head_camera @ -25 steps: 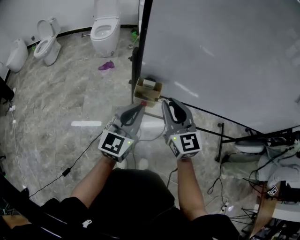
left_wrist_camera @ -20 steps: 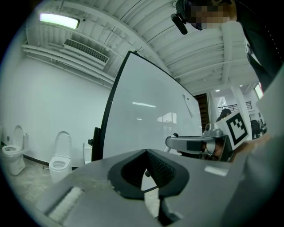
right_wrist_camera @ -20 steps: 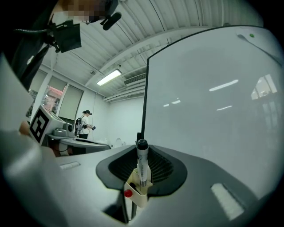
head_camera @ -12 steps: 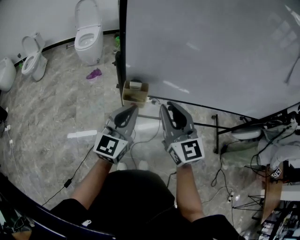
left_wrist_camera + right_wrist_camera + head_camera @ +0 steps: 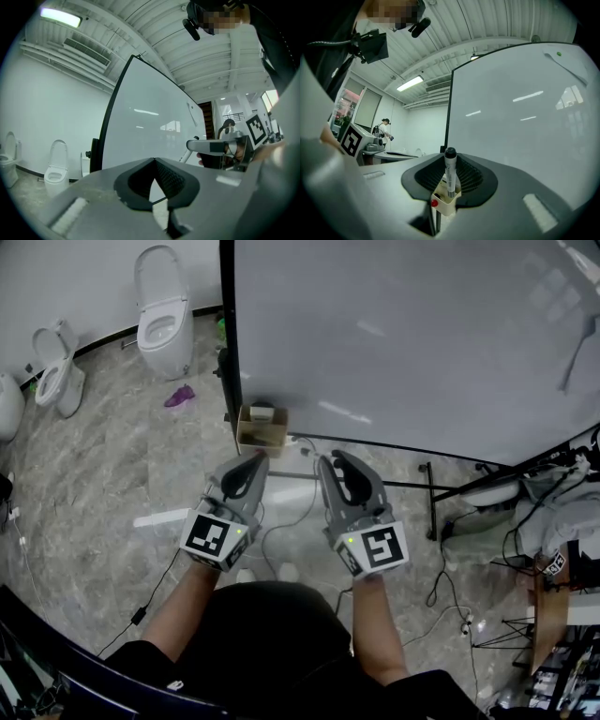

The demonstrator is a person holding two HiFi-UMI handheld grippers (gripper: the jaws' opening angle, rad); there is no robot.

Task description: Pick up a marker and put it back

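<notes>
In the right gripper view a marker [image 5: 450, 177] with a black cap and pale barrel stands upright between the jaws; my right gripper [image 5: 449, 165] is shut on it. Past its lower end shows a cream holder box [image 5: 446, 202] with a red tip in it. In the head view the same tan box [image 5: 262, 430] hangs at the lower left corner of the whiteboard [image 5: 403, 343]. My right gripper [image 5: 328, 463] is a little right of and below it. My left gripper [image 5: 255, 461] is just below the box, shut and empty [image 5: 153, 161]. The marker is hidden in the head view.
Two toilets [image 5: 164, 320] [image 5: 58, 371] stand on the marble floor at the far left, with a purple object [image 5: 178, 396] between them and the board. The board's black stand bar [image 5: 441, 488] and loose cables [image 5: 281, 521] lie below my grippers. Clutter [image 5: 553, 549] sits at the right.
The head view has swung right, so the box and toilets sit further left. Both grippers are slightly farther from the box than before. Their jaws look the same.
</notes>
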